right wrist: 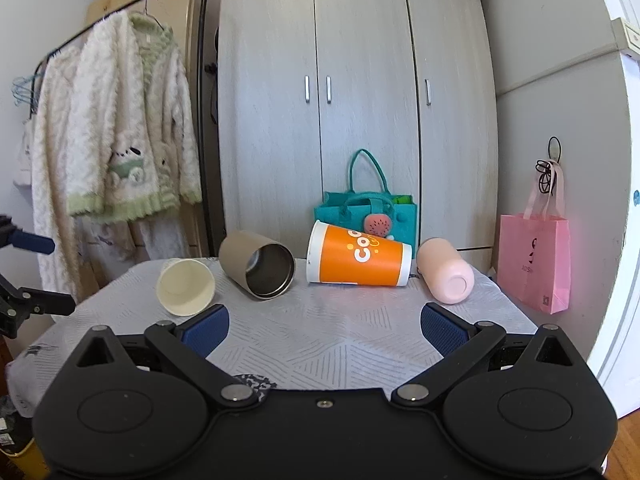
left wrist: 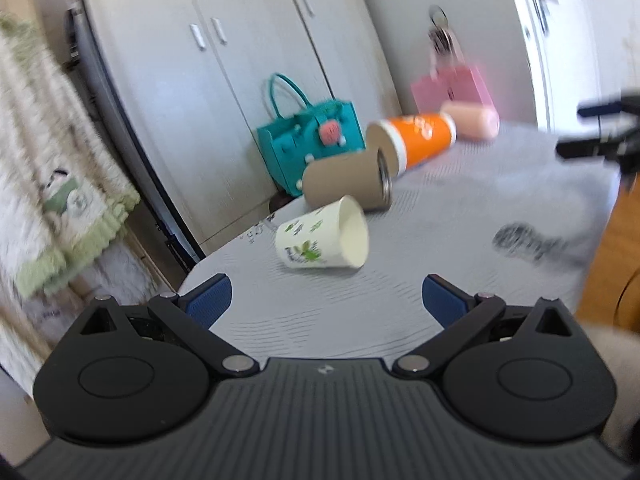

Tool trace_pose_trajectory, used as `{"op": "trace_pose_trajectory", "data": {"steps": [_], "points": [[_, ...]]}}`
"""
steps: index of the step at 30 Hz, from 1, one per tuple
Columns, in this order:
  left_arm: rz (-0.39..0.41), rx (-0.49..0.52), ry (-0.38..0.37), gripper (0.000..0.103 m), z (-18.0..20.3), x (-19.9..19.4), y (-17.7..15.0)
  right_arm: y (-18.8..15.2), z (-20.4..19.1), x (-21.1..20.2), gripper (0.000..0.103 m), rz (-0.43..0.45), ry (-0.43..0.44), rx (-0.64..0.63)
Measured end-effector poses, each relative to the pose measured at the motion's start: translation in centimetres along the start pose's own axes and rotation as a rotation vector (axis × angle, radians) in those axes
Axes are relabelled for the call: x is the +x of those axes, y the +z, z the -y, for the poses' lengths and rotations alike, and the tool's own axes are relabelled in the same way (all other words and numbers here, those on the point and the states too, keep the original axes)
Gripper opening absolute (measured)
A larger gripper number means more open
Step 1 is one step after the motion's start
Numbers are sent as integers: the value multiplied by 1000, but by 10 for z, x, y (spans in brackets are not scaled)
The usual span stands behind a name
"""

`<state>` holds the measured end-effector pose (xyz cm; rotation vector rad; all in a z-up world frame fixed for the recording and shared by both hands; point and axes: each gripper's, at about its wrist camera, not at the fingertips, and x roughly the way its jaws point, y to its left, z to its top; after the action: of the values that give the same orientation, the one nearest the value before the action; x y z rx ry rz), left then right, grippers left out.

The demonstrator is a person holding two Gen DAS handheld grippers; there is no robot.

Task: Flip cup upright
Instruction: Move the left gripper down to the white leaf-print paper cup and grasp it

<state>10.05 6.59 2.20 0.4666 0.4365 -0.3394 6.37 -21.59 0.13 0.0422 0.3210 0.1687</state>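
Observation:
Four cups lie on their sides on a grey patterned table (right wrist: 340, 344). A white paper cup with green leaf print (left wrist: 322, 239) (right wrist: 185, 287) lies at the left. Beside it are a tan metal tumbler (left wrist: 346, 180) (right wrist: 258, 270), an orange paper cup (left wrist: 414, 138) (right wrist: 358, 255) and a pink cup (left wrist: 472, 120) (right wrist: 445, 271). My left gripper (left wrist: 326, 300) is open and empty, short of the white cup. My right gripper (right wrist: 324, 326) is open and empty, in front of the row. The left gripper's fingers (right wrist: 32, 242) show at the right wrist view's left edge.
A teal handbag (right wrist: 370, 216) stands behind the cups against a grey wardrobe (right wrist: 360, 100). A pink shopping bag (right wrist: 534, 258) hangs at the right. A clothes rack with a fluffy robe (right wrist: 116, 140) stands left of the table. The table's edges are close on both sides.

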Motion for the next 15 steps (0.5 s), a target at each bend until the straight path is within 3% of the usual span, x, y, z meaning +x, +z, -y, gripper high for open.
{"op": "trace_pose_trajectory", "data": {"steps": [4,7,11,15], "points": [[-47,92,-45,100,-18,21,7,9,-5,10,103,-17,14,-9],[-43,175,-95,99,-29,32,15,20,-12,18,103,-27,105,-34],[-97,252,-183,79,-45,49,23,32,-20,27,103,-64,224,-94],[-121,343,-246,74,-58,73,31,41,-16,42,103,-118,272,-140]]}}
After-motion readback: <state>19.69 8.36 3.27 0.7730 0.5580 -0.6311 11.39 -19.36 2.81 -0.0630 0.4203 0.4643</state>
